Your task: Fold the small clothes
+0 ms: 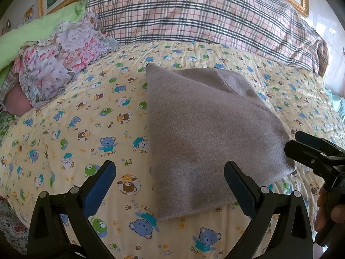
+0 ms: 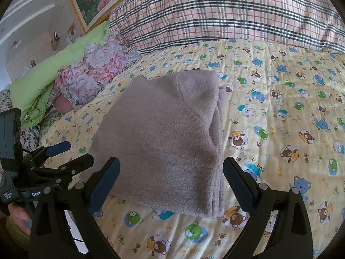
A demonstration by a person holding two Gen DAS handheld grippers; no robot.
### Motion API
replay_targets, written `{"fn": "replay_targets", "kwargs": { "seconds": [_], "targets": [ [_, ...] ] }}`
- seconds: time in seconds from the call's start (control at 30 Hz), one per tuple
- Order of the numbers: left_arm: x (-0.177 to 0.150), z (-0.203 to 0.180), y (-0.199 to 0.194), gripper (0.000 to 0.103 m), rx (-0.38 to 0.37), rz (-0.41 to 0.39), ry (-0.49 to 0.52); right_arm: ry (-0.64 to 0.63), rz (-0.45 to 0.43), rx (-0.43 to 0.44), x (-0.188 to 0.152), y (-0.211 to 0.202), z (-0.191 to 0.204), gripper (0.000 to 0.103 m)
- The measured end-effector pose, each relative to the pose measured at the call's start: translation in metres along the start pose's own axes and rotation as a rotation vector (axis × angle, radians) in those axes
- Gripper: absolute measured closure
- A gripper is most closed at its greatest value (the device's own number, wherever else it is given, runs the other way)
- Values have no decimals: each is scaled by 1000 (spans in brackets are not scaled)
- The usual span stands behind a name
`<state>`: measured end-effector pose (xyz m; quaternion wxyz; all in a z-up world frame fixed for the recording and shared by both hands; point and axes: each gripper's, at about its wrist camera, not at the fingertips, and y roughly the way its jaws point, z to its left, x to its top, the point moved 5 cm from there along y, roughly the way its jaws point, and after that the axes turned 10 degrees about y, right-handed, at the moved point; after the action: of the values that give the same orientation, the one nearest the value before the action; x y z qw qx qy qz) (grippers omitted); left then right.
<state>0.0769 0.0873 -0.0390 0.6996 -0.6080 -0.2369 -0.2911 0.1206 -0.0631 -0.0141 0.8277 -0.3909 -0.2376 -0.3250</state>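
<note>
Bed (image 1: 64,112): covered by a yellow quilted sheet printed with cartoon bears; it carries everything below.

Plaid pillow (image 1: 194,15): large, pink-and-grey check, at the far end of the bed, apart from the garment.

Flowered cloth (image 1: 64,64): crumpled heap at the far left, beside a green quilt (image 1: 43,28); neither touches the garment.

Sweater (image 2: 163,138): the task's thing. Grey-brown knit, lying near the middle of the bed, close in front of both tools. It is already a compact, roughly square bundle. Stacked layer edges show along its right side in the right wrist view, and a diagonal seam crosses the top layer. The surface is mostly flat and the near edge straight. It looks soft and thick, likely to hold its shape if left alone.

Left gripper (image 1: 170,185): jaws spread wide, holding nothing, poised above the near left corner of the sweater. Whether its fingers touch the cloth cannot be told.

Right gripper (image 2: 171,181): jaws likewise spread and empty, straddling the near edge of the sweater.

Step in hand, as judged: the folding of this piece appears finished or nearly so, with both tools let go.

Next move, as judged: either a last smoothing press on top, or a pinch through all layers at the near edge to carry the bundle aside without letting the stack slide open.
</note>
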Motion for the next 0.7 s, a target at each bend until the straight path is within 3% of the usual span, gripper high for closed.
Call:
{"fn": "replay_targets", "kwargs": {
  "seconds": [0.7],
  "targets": [
    [0, -1, -1, 2, -4, -4, 7, 4, 0, 2, -1, 0, 2, 6]
  ]
}}
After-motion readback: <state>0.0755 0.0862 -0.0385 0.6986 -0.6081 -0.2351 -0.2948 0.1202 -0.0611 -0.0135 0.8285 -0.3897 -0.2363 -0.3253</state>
